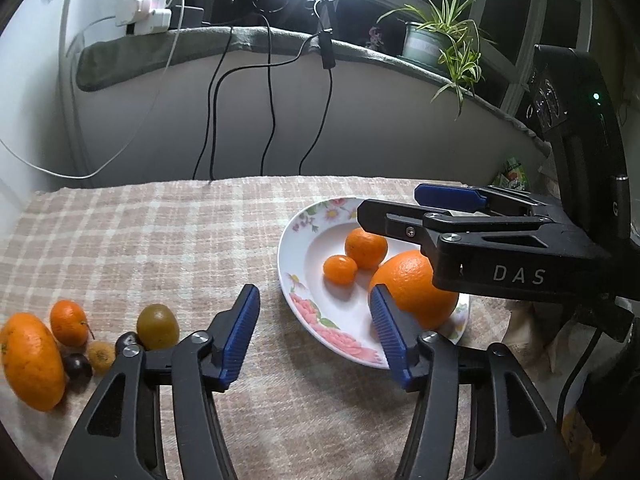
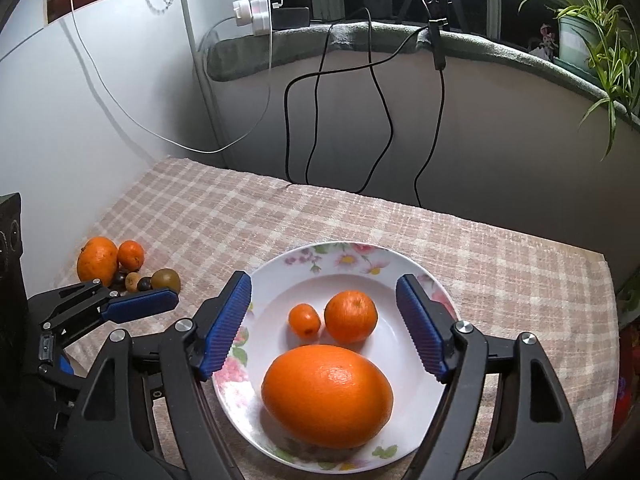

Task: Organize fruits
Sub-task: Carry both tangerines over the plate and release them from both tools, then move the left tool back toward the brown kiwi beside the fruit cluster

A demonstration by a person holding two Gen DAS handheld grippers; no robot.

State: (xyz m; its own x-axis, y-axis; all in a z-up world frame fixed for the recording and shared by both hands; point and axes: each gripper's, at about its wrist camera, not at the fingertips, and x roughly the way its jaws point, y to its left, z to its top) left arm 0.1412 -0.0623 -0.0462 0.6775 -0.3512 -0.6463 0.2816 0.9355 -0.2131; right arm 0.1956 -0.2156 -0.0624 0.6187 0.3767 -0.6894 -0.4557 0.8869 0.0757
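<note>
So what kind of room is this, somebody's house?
Most likely a home, perhaps a nook by a window. A table under a checked cloth holds a floral plate of oranges, a potted spider plant sits on the cloth-covered window ledge, and chargers with trailing cables are plugged in at its end.

Glossy white glazed plate (image 2: 404,264) with printed flowers; on it, the big orange (image 2: 327,396) shows shiny, finely dimpled peel. Under the plate, a matt, coarse woven checked cloth (image 2: 480,264). Over the plate, ribbed blue pads (image 2: 420,328) on matt black plastic.
</note>
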